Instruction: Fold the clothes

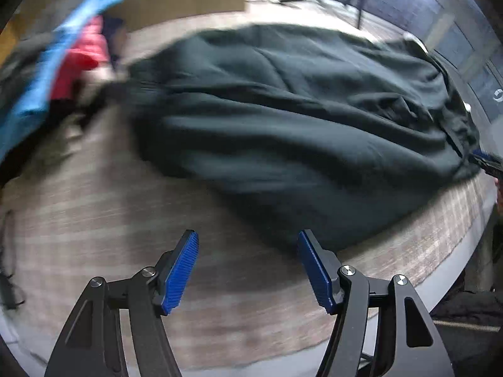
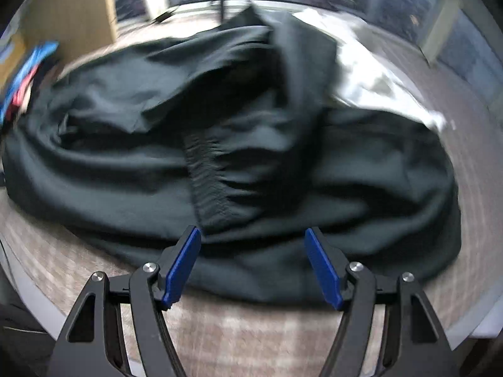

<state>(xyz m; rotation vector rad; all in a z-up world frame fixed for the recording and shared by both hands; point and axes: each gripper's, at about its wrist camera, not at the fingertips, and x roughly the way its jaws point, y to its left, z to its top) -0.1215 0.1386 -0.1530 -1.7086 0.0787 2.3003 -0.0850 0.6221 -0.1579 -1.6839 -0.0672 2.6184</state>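
Both grippers, left gripper (image 1: 248,264) and right gripper (image 2: 253,267), gape empty (blurred views); rumpled dark garment (image 2: 235,157) could bunch if pinched through several layers.

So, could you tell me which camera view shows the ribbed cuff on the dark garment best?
The right wrist view: the ribbed cuff sits mid-frame just beyond the open right gripper, its gathers readable despite blur. The left wrist view shows the dark garment as a broad rumpled mass, with no cuff clearly discernible.
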